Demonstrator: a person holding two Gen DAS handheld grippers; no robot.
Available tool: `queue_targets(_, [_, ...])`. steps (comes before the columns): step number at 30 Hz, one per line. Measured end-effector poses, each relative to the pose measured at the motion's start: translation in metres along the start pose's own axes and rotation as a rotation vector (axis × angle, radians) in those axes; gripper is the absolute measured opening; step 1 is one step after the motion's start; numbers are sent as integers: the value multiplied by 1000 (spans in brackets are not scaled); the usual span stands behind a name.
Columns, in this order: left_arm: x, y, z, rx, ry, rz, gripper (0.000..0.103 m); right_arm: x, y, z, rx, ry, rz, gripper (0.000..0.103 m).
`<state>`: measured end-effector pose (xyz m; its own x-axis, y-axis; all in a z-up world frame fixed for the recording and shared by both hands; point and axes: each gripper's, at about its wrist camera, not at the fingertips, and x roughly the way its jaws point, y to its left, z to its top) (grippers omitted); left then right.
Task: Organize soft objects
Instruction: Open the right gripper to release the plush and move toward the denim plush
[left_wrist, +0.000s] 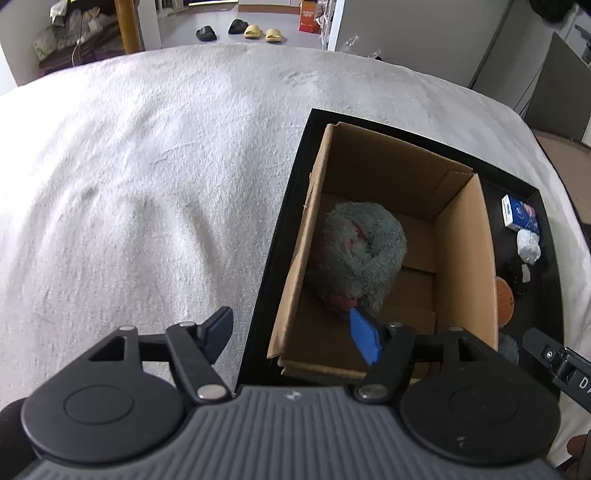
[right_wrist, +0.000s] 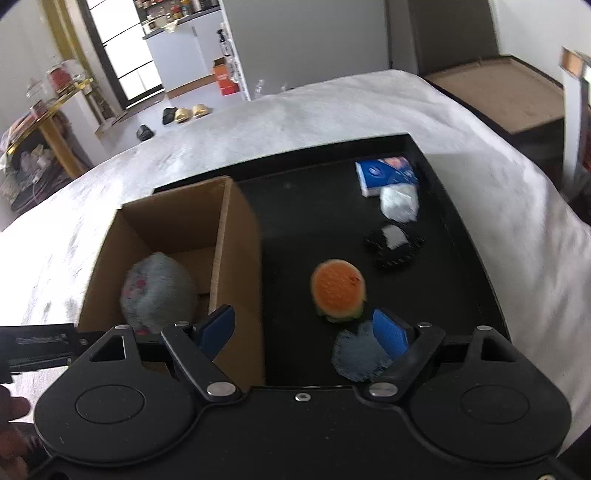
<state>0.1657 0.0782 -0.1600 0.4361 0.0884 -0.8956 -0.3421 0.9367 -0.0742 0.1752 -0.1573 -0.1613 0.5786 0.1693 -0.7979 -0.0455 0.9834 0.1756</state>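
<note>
1. A white fleecy cover (left_wrist: 147, 166) is seen spread to the left of the cardboard box (left_wrist: 469, 236), which stands on a black tray (left_wrist: 291, 206).
2. The left gripper (left_wrist: 291, 334) is held above the near left corner of the box, jaws spread wide and nothing between them; its left finger is over the cover and its right finger over the box interior.
3. A grey plush toy (left_wrist: 364, 254) with pink patches is found inside the box, lying on the box floor against the left wall.
4. The right gripper (right_wrist: 308, 330) is held above the tray just right of the box, jaws wide apart and empty; its left finger overlaps the right wall of the box in this view.
5. An orange round soft toy (right_wrist: 338, 290) with a green underside is recorded on the tray, to the right of the box and apart from it.
6. A blue-grey fluffy piece (right_wrist: 356, 356) lies on the tray just nearer than the orange toy, partly covered by the right finger of the right gripper.
7. Further right of the box, a black knitted item (right_wrist: 397, 251) with a white patch is noted on the tray.
8. A white crumpled soft lump (right_wrist: 399, 203) lies just beyond the black item.
9. A blue tissue pack (right_wrist: 386, 173) rests at the far right part of the tray, touching the white lump.
</note>
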Motion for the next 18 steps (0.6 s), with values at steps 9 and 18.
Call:
queue_targets(9, [-3,-19,-2,56,-23,49,73,10,-31,-17,50,17,-19,81])
queue_targets(18, [-1,-41,-2,132,-50,96,74,25,-49,-29,92,41,-18,81])
